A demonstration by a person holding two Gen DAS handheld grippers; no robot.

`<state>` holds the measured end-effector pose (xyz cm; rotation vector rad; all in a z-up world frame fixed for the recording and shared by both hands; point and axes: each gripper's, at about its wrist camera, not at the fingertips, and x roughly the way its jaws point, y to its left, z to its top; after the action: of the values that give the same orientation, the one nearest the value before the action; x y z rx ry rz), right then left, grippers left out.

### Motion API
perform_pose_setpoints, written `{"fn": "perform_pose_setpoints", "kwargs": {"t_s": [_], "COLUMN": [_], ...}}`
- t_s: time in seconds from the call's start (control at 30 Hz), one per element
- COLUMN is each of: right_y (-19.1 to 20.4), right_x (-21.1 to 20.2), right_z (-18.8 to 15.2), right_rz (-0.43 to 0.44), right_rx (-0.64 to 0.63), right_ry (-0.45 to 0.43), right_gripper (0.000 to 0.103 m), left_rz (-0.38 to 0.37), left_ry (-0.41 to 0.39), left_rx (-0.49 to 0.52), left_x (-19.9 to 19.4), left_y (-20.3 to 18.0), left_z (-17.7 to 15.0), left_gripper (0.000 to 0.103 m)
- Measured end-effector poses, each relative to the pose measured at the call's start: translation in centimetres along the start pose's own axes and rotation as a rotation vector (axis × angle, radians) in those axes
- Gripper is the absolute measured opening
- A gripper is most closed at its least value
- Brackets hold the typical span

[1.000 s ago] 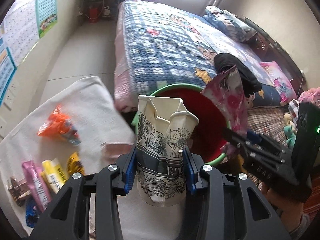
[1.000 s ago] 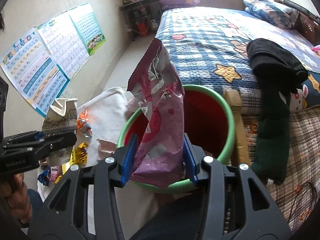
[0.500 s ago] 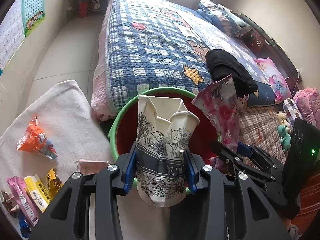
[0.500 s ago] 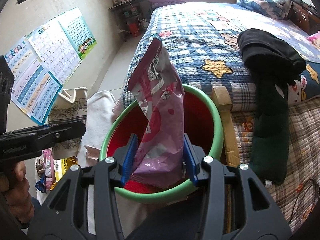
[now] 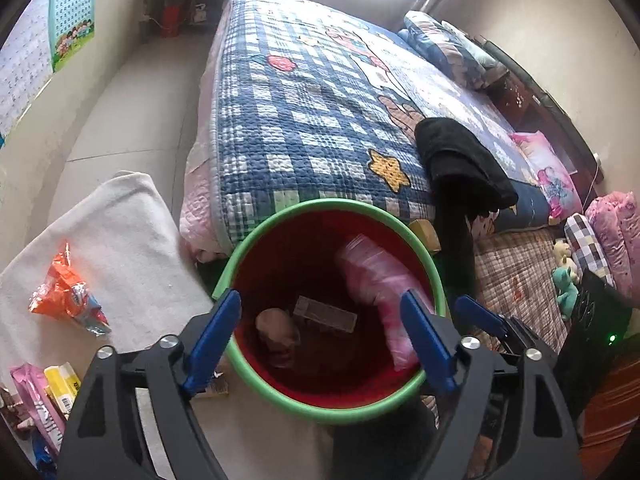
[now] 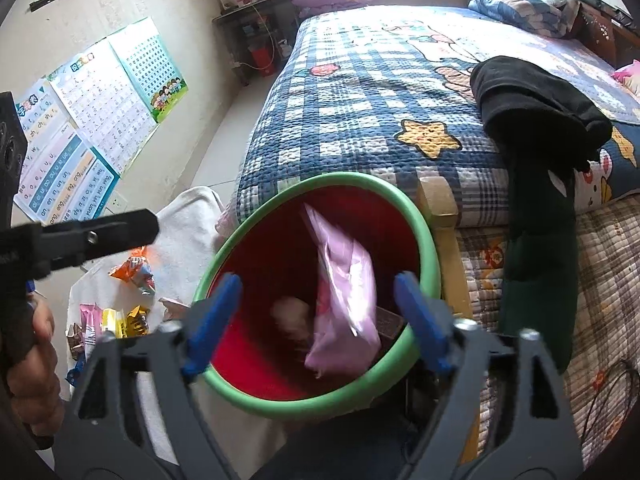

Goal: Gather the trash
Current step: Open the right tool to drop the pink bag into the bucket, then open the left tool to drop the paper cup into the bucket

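Ahead of my tools lies the bed (image 5: 296, 120), a black garment (image 5: 460, 160) draped on it to the right. Below them on the floor (image 5: 132, 92) stands the bin (image 5: 256, 376); left of it a towel (image 5: 116, 236) carries wrappers (image 5: 66, 294).

Pink wrapper (image 6: 344, 304) lies tilted inside the green-rimmed red bin (image 6: 428, 248).
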<state>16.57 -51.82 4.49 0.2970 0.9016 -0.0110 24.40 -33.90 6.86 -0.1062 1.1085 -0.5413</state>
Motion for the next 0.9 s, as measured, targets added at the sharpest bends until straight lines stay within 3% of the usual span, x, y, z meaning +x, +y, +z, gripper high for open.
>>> {"fn": "perform_pose_setpoints", "kwargs": {"t_s": [0.13,0.4,0.9], "right_y": [0.5,2.7,10.3], "right_x": [-0.3,-0.7,-1.1], "right_z": [-0.2,-1.0,-3.8], "right_rz": [-0.015,-0.015,0.077], "right_rx": [-0.016,-0.049,-0.169], "right_ry": [-0.012,0.002,0.027], "right_gripper": [0.098,0.098,0.098], "left_rz": [0.024,0.111,0.200], "left_ry": [-0.033,-0.061,-0.080], "left_rx": [0.001,0.023,-0.105], "left_x": [-1.5,-4.7,-10.9], "left_y": [0.6,2.9,11.6], "left_z": [-0.3,-2.1,-8.6], "left_gripper": [0.091,0.095,0.095]}}
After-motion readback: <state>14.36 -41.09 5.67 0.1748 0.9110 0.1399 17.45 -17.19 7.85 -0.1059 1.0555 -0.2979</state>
